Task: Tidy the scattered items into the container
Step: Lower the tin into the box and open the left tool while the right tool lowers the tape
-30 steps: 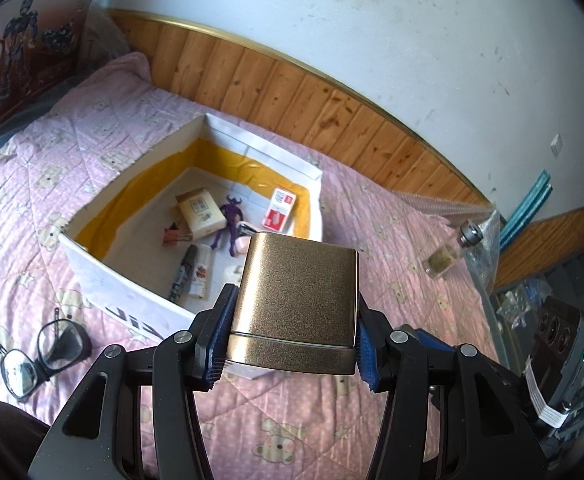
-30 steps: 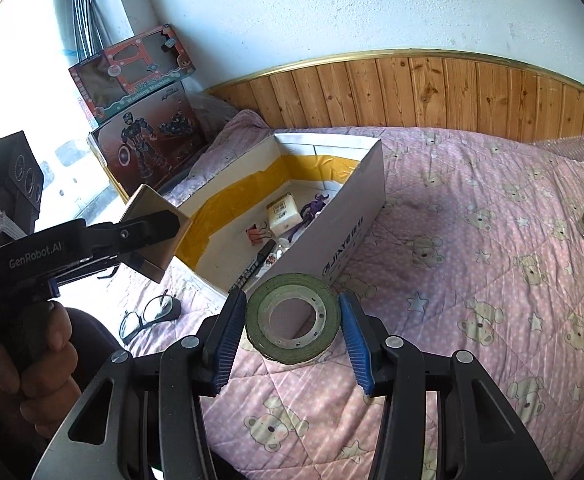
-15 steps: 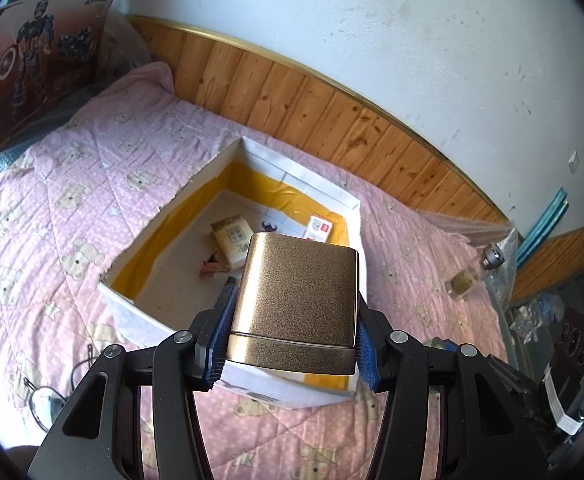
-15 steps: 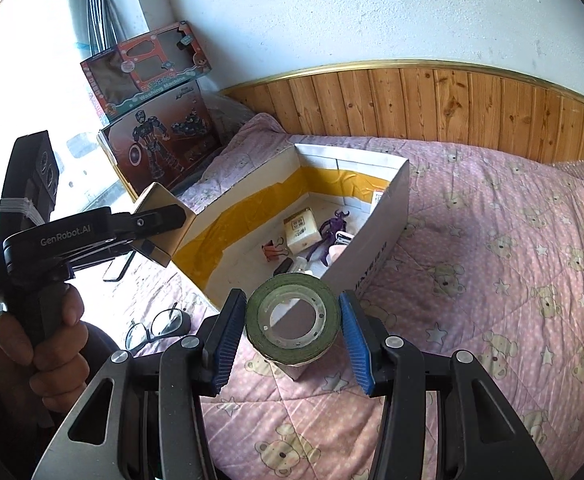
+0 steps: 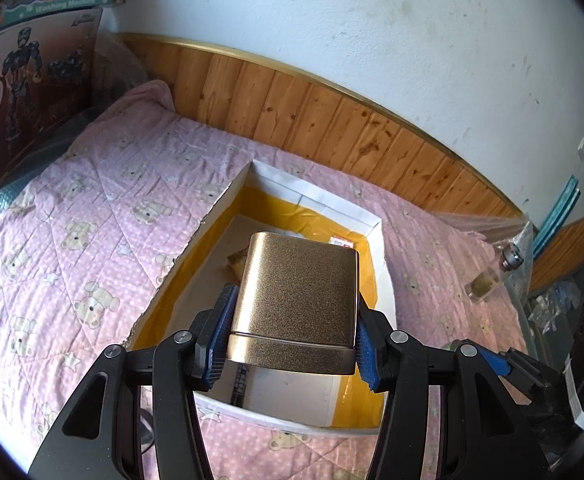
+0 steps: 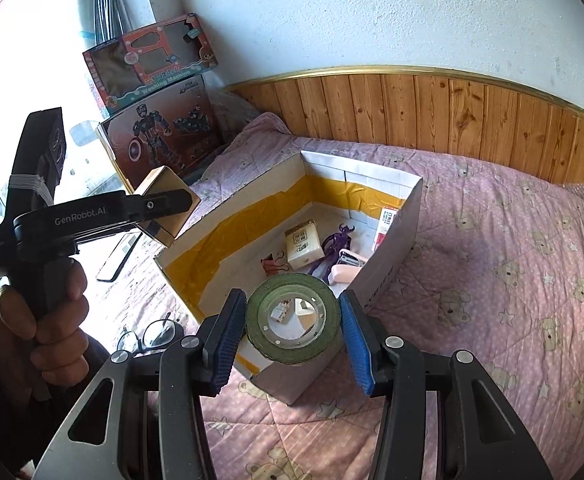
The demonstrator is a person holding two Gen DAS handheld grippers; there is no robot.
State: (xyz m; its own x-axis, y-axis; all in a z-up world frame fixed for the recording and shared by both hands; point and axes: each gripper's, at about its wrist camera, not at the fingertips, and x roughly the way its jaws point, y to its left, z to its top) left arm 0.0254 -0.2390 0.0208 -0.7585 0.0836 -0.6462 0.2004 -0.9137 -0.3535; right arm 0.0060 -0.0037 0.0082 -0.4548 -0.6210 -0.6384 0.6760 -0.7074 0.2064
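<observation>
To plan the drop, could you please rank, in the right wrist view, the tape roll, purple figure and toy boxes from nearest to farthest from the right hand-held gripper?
1. Tape roll, between the right hand-held gripper pads.
2. Purple figure, inside the cardboard box.
3. Toy boxes, far left by the wall.

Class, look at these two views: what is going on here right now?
A person is tidying things into a cardboard box on a bed. The left gripper clamps a gold tin; the right gripper clamps a roll of green tape. Both hover at the box. A pair of glasses lies outside it.
</observation>
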